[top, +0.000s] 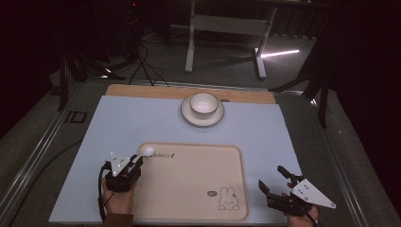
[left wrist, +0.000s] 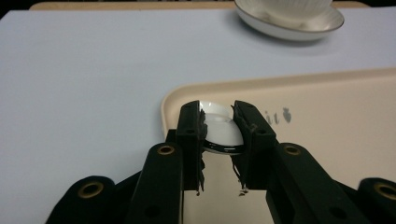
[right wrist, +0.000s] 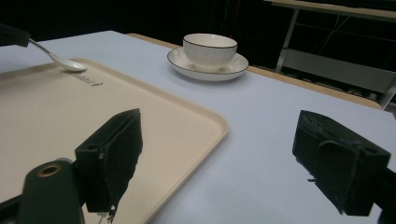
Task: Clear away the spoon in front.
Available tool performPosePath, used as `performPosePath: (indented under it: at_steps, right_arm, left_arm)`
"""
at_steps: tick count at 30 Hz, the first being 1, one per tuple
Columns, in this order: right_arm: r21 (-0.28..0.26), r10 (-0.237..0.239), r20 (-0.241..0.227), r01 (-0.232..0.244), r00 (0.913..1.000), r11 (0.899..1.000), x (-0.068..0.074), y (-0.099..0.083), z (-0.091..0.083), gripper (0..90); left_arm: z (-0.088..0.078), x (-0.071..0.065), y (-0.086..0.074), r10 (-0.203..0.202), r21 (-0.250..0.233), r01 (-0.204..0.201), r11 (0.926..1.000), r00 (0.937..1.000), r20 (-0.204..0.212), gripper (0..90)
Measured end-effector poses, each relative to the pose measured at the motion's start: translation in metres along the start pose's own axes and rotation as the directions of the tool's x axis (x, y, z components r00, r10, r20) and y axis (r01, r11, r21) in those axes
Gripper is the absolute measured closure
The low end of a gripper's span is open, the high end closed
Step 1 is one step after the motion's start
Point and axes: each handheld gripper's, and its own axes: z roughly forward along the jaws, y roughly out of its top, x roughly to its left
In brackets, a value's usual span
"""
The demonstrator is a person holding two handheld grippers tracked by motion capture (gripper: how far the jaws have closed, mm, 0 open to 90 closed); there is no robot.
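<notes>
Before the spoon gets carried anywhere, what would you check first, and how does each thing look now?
1. Left gripper closed on the spoon: ok, jaws pinch it from both sides.
2. Spoon's bowl over the tray corner: ok.
3. Cup seated upright on its saucer: ok.
4. Blue mat between tray and saucer free of obstacles: ok.
5. Right gripper out of the way: ok, open beside the tray's right edge.
6. Cup's contents: cannot tell.

A tray (top: 189,179) lies at lower centre on a mat (top: 118,123). A cup (top: 204,103) sits on a saucer (top: 189,116) above it, at upper centre.
</notes>
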Motion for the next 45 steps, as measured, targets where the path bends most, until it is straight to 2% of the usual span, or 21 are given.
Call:
performPosePath:
  at_steps: [5,7,11,22,24,29,36,38,45]
  right_arm:
    - [-0.001,-0.001,-0.001,0.001,1.0,1.0,0.0,0.0,0.0,15.6]
    - [0.0,-0.001,-0.001,0.001,1.0,1.0,0.0,0.0,0.0,15.5]
    - [0.001,-0.002,-0.003,0.002,1.0,1.0,0.0,0.0,0.0,15.6]
    - [0.001,-0.003,-0.003,0.003,1.0,1.0,0.0,0.0,0.0,15.5]
    - [0.001,-0.003,-0.004,0.003,1.0,1.0,0.0,0.0,0.0,15.5]
    - [0.002,-0.003,-0.004,0.003,1.0,1.0,0.0,0.0,0.0,15.6]
    - [0.001,-0.003,-0.005,0.003,1.0,1.0,0.0,0.0,0.0,15.6]
    - [0.001,-0.003,-0.004,0.003,1.0,1.0,0.0,0.0,0.0,15.5]
    - [0.002,-0.002,-0.004,0.002,1.0,1.0,0.0,0.0,0.0,15.5]
  left_arm:
    - [-0.001,0.0,-0.008,-0.002,0.025,0.002,0.9997,1.0,0.004,73.2]
    - [0.001,-0.001,-0.012,0.01,0.054,-0.011,0.9985,0.9999,0.008,73.0]
    - [0.002,-0.002,-0.02,0.006,0.085,-0.007,0.9963,0.9999,0.01,73.0]
    - [0.001,-0.003,-0.022,0.013,0.101,-0.015,0.9947,0.9997,0.022,72.1]
    - [0.002,-0.003,-0.022,0.012,0.117,-0.015,0.993,0.9994,0.033,70.6]
    - [0.002,-0.004,-0.021,0.028,0.122,-0.033,0.9919,0.9988,0.04,65.4]
    - [0.002,-0.004,-0.02,0.025,0.112,-0.029,0.9933,0.999,0.036,57.8]
    - [0.002,-0.003,-0.017,0.025,0.104,-0.033,0.994,0.9969,0.075,53.3]
    - [-0.001,-0.003,-0.006,0.043,0.078,-0.051,0.9956,0.9934,0.106,46.7]
